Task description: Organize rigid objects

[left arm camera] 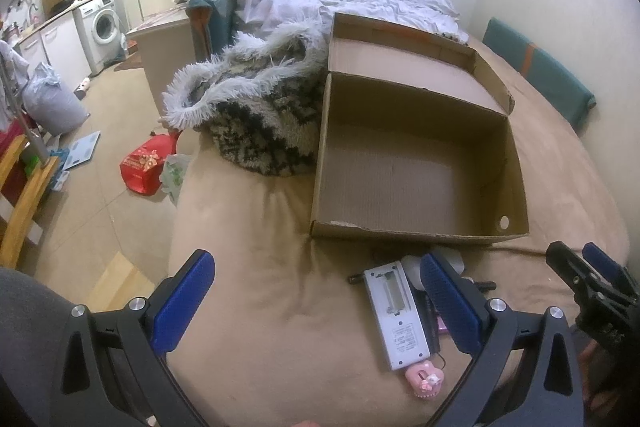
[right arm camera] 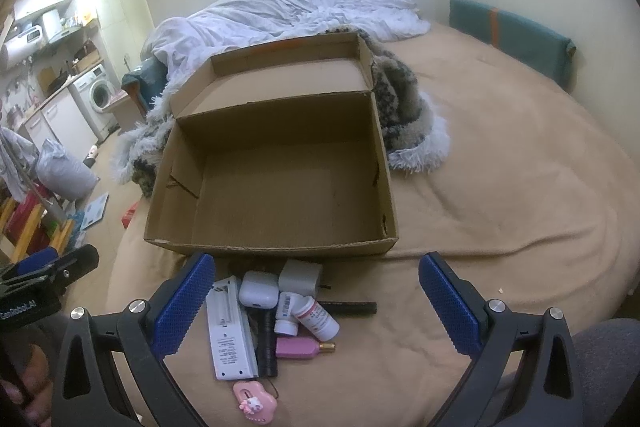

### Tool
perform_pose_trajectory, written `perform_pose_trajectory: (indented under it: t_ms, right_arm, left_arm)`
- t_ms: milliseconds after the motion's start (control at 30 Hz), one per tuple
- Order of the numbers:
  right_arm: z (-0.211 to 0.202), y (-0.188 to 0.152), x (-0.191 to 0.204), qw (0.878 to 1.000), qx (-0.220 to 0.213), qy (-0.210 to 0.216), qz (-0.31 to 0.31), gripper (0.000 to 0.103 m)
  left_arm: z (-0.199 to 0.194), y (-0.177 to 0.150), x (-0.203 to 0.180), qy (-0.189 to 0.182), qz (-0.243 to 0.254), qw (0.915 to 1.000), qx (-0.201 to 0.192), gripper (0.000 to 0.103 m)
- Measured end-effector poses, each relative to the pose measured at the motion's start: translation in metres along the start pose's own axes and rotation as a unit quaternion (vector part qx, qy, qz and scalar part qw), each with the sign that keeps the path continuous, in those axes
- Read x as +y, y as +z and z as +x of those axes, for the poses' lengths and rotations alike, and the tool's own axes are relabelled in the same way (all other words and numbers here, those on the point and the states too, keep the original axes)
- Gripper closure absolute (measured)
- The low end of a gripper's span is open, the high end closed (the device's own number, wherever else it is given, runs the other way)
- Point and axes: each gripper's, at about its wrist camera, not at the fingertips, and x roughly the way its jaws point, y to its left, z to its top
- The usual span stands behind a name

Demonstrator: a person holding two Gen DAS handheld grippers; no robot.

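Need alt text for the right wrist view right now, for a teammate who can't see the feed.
An empty open cardboard box sits on a tan bed, with a cluster of small items just in front of it: a white remote, white earbud case, two pill bottles, and a pink bottle. The right gripper hangs open over them, holding nothing.

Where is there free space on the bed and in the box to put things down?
The box is bare inside. The bed right of the box is free up to the green cushion. Crowded: the items before the box's near wall, and the fur blanket on its left.
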Motion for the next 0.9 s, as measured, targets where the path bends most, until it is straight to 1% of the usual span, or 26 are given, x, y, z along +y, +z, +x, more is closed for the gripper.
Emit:
perform_pose_trajectory:
  t_ms: [900]
  right_arm:
    - [-0.0021, -0.0006, 0.0054, 1.000, 0.002, 0.002, -0.007, 0.000]
  left_arm:
    - [-0.0026, -0.0008, 0.0023, 0.003, -0.006, 1.0000, -0.003, 0.001]
